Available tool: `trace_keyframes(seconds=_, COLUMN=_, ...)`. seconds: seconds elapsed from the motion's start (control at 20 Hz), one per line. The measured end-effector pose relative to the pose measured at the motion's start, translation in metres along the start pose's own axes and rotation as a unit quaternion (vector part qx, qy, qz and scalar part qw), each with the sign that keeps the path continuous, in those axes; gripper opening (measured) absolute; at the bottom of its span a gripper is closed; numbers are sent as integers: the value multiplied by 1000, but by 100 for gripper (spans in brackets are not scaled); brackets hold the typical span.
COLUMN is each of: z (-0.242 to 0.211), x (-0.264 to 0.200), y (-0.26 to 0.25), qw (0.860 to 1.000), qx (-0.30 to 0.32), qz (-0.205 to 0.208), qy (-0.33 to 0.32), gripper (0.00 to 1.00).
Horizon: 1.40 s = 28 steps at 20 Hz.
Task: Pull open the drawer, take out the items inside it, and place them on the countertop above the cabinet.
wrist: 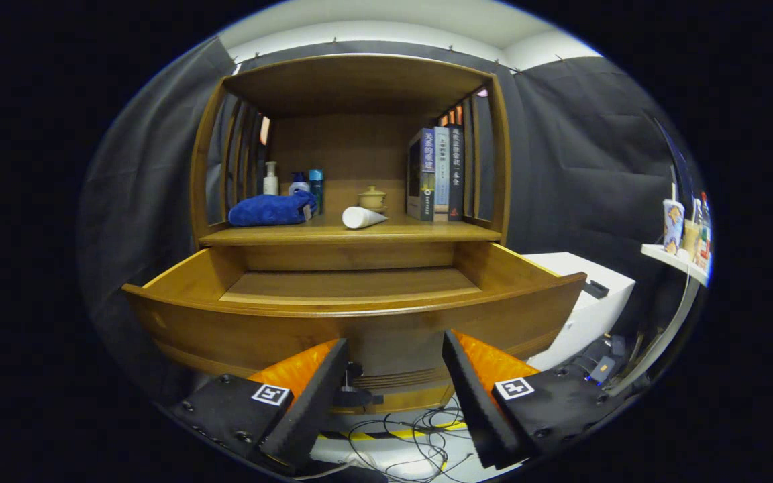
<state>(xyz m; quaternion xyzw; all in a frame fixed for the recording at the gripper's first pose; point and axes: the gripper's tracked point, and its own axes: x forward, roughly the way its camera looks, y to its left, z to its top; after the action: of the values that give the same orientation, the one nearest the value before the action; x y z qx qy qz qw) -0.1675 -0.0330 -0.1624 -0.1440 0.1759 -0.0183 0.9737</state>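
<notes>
Dim booth, soft overhead light, shadowed cabinet [353, 168] interior, strong fisheye bending at edges, sharp focus

The drawer [353, 295] stands pulled out below the countertop [349, 233] (towel [271, 208] left, books [437, 176] right).

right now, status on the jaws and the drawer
Gripper open, jaws apart, holding nothing, just short of the drawer front. Drawer pulled out, visible floor bare. White tube and blue towel on the countertop. Nothing in the way.
</notes>
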Motion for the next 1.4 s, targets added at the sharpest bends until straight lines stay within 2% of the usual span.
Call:
trace_keyframes(seconds=0.4, z=19, x=60, y=8, qw=999, qx=48, qz=3, qy=16, gripper=96)
trace_keyframes(seconds=0.9, z=31, x=94, y=10, qw=999, qx=26, qz=5, qy=24, gripper=96)
trace_keyframes(seconds=1.4, z=38, x=135, y=17, qw=997, qx=69, qz=5, qy=41, gripper=96)
